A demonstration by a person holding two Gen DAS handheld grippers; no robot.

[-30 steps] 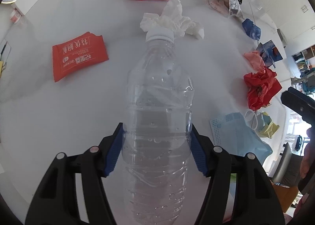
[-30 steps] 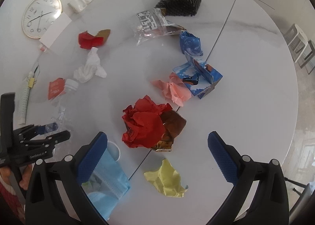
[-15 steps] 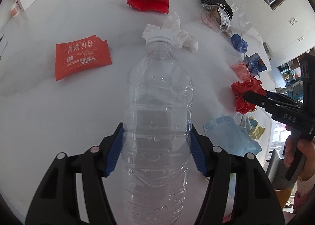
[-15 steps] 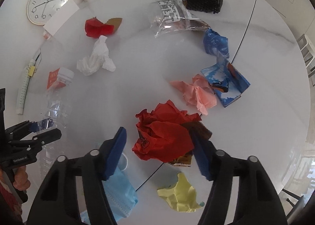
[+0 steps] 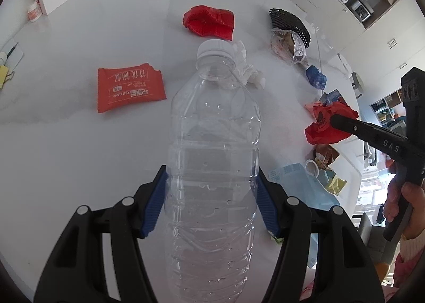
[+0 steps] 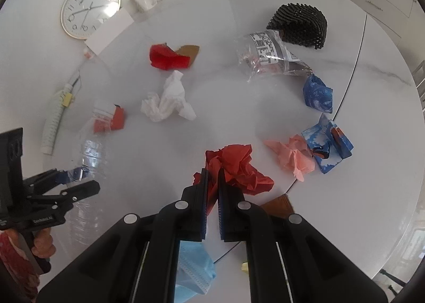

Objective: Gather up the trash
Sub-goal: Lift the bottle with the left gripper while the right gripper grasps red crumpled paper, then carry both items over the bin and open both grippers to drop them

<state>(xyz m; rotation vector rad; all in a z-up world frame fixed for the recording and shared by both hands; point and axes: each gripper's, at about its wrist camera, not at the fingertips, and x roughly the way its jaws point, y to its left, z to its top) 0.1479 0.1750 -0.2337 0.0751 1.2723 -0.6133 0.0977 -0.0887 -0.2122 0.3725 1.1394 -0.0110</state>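
Observation:
My left gripper is shut on a clear plastic bottle with a white cap, held above the white table. The bottle also shows in the right wrist view, with the left gripper on it. My right gripper is shut on a crumpled red paper ball, lifted off the table; that ball also shows in the left wrist view.
Other trash lies on the table: red packet, white tissue, red wrapper, clear bag, black mesh, blue wrappers, pink paper, blue mask. A clock lies at far left.
My right gripper has closed on the red paper ball and lifted it. My left gripper has tilted up a little with the bottle still in it.

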